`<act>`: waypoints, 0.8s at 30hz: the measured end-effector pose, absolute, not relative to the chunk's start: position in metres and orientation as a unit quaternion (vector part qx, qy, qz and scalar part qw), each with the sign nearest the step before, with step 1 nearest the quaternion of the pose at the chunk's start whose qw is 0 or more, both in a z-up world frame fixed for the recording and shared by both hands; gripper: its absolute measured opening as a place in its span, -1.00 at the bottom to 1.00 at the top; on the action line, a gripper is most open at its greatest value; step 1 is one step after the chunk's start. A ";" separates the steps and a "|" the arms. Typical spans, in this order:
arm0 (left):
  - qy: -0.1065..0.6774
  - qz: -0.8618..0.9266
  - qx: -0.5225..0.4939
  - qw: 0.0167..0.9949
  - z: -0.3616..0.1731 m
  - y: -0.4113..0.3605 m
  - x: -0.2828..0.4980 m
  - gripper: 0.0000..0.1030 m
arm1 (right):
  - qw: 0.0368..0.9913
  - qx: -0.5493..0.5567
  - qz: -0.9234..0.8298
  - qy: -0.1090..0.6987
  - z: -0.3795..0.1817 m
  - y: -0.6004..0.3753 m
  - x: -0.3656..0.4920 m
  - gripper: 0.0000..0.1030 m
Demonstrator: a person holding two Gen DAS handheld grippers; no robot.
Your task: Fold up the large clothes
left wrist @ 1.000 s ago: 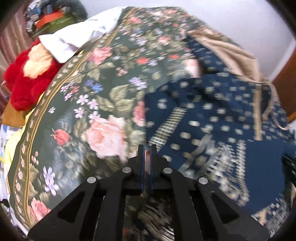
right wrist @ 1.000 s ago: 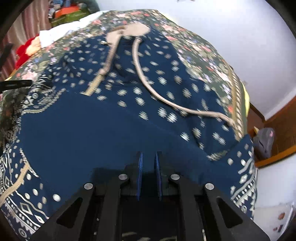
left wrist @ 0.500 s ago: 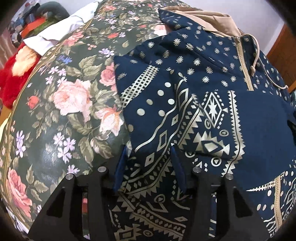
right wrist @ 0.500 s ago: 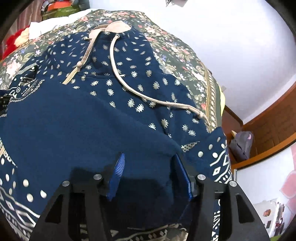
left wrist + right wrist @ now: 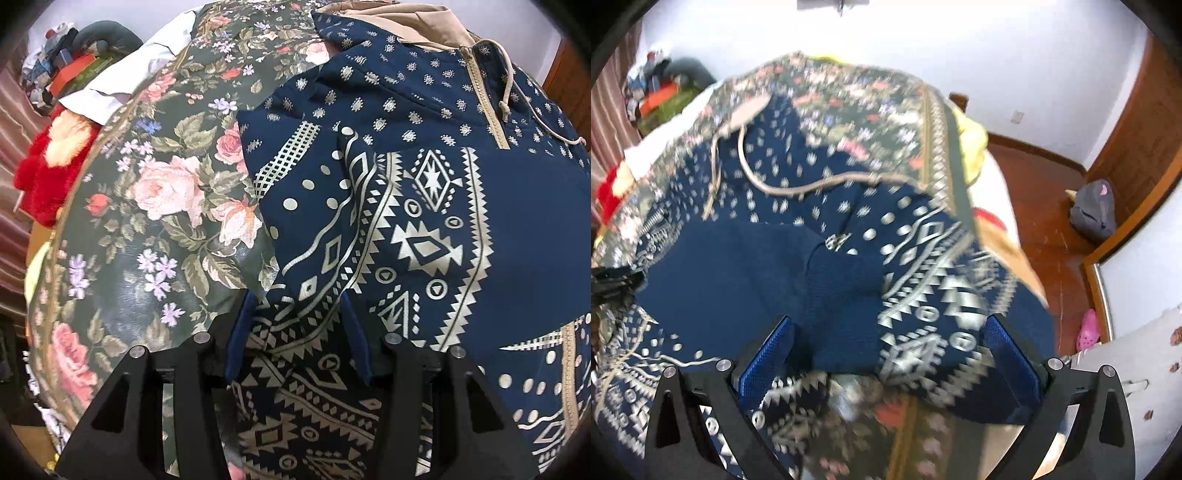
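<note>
A navy hoodie [image 5: 424,221] with a cream geometric print lies spread on a floral bedspread [image 5: 155,184]. Its tan-lined hood [image 5: 406,22] and drawstring [image 5: 509,74] are at the far end. My left gripper [image 5: 295,299] hovers over the hoodie's left edge. Its blue pads stand about half apart, with patterned cloth lying loose below them. In the blurred right wrist view, my right gripper [image 5: 888,321] is over the hoodie [image 5: 738,266] near its right side. The jaws are opening wide, and the fabric beneath them is not pinched.
A red plush toy [image 5: 40,173] and a white pillow [image 5: 122,85] lie at the bed's far left, with clutter [image 5: 62,70] behind. To the right of the bed are a wooden floor, a grey backpack [image 5: 1093,210], a pink shoe [image 5: 1087,330] and yellow cloth [image 5: 975,147].
Both grippers were shut and have let go of the cloth. The left has slid over the patterned sleeve. The right has swung back and to the right, so the bed's right edge shows.
</note>
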State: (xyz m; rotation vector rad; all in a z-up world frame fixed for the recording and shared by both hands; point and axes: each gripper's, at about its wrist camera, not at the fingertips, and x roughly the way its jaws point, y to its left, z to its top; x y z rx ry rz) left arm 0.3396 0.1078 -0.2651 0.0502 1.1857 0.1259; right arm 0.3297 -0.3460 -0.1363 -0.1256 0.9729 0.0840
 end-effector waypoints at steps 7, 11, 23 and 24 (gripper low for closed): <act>0.532 0.042 0.032 0.845 -0.222 0.070 0.345 -0.03 | 0.897 0.020 0.012 0.441 -0.102 -0.409 0.305 0.99; 0.513 0.000 0.022 0.858 -0.196 0.033 0.353 -0.03 | 0.879 0.115 -0.004 0.463 -0.108 -0.455 0.293 0.99; 0.533 -0.100 0.017 0.840 -0.211 -0.062 0.400 0.36 | 0.786 0.312 -0.015 0.534 -0.197 -0.529 0.264 0.99; 0.539 -0.103 0.015 0.836 -0.215 -0.066 0.401 0.36 | 0.779 0.323 -0.011 0.537 -0.202 -0.532 0.266 0.99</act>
